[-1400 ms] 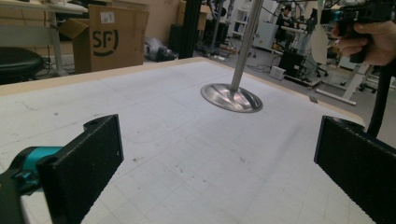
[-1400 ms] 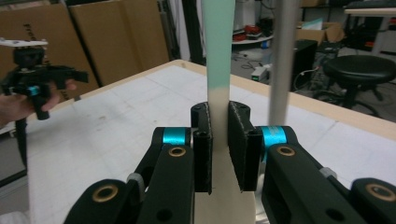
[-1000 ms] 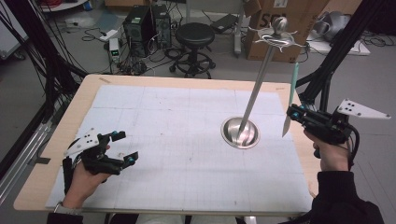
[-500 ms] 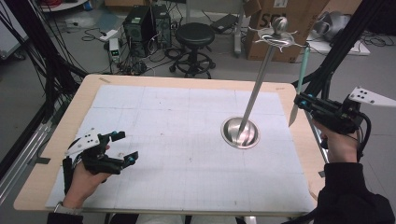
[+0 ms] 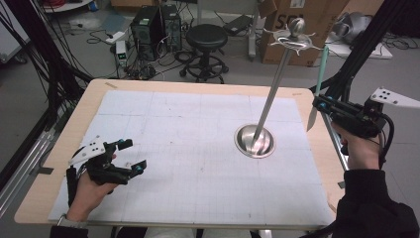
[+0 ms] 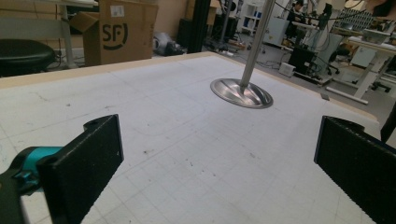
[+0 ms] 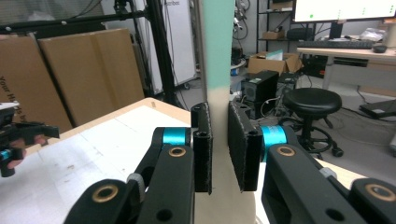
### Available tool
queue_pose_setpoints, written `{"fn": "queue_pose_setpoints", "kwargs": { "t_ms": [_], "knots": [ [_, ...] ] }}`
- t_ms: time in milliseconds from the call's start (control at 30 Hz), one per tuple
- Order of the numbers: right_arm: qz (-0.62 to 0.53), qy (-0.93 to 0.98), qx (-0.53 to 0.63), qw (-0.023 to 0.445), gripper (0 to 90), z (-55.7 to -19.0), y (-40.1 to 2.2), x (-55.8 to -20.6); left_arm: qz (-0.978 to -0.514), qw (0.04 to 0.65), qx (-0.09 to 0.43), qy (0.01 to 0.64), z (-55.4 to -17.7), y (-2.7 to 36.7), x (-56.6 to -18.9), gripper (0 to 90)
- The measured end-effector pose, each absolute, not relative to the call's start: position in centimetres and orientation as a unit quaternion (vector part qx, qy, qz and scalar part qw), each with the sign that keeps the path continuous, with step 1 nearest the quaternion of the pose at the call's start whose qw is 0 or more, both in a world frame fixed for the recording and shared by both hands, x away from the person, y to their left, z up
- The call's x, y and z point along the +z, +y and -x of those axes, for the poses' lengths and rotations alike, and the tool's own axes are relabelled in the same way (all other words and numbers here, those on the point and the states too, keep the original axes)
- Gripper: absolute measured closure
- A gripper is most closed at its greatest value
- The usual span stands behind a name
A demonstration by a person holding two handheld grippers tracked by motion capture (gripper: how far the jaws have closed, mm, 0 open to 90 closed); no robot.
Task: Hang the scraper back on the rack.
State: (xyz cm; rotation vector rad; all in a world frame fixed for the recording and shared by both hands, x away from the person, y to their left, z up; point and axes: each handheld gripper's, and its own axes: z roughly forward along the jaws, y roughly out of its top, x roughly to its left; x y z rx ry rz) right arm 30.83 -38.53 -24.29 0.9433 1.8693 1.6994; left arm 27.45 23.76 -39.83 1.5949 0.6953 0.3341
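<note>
A metal stand has a round dished base (image 5: 254,142) (image 6: 240,92) on the white mat, and its thin pole (image 5: 275,82) leans up to a hooked ring at the top. My right gripper (image 5: 319,103) (image 7: 219,144) hangs over the table's right edge, shut on a long flat utensil (image 5: 322,67) (image 7: 217,46). The utensil is teal above and cream below, stands nearly upright, and its pale tip points down. My left gripper (image 5: 132,154) (image 6: 219,154) rests low on the mat at the near left, open with nothing between its jaws.
The gridded white mat (image 5: 188,129) covers most of the wooden table (image 5: 49,148). A black frame post (image 5: 356,49) rises just behind my right gripper. On the floor beyond the far edge are a black stool (image 5: 207,37), computer towers (image 5: 153,25) and cardboard boxes (image 5: 277,29).
My right gripper has carried the utensil to the right and a little upward, away from the stand and out over the table's right edge. The left gripper has stayed still.
</note>
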Motion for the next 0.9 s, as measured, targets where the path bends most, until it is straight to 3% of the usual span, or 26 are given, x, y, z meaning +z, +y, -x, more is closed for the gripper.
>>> {"fn": "queue_pose_setpoints", "kwargs": {
  "t_ms": [900],
  "knots": [
    [-0.346, 0.672, 0.621, 0.207, 80.7, -31.44, -38.60, -24.78, -0.707, 0.619, 0.153, 0.304, -27.56, 23.81, -40.26, 1.7]
  ]
}}
